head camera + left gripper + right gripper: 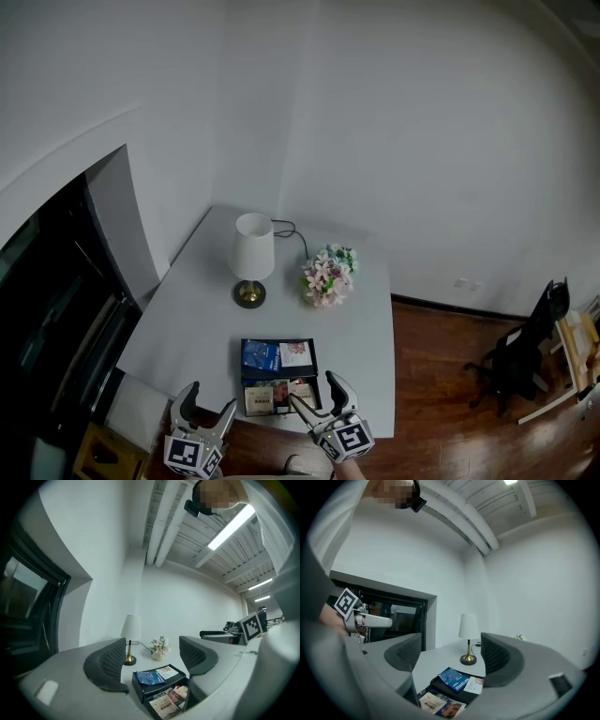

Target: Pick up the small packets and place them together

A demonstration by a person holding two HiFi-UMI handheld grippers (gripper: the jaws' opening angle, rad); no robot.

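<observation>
A black two-tier tray (246,373) lies near the front edge of the white table (178,309). Its far tier holds a blue packet (260,355) and a white packet (295,353). Its near tier holds printed packets (278,397). My left gripper (206,411) hangs open at the table's front edge, left of the tray, with nothing between its jaws. My right gripper (318,396) stands open over the tray's near right corner, also empty. The blue packet (148,677) and the printed packets (168,700) show in the left gripper view, and the blue packet (453,678) in the right gripper view.
A white lamp (252,257) on a brass base stands at the table's middle, its cord trailing back. A small pot of flowers (328,276) sits to its right. A dark window (47,309) fills the left. Wooden floor and a chair (525,352) lie right.
</observation>
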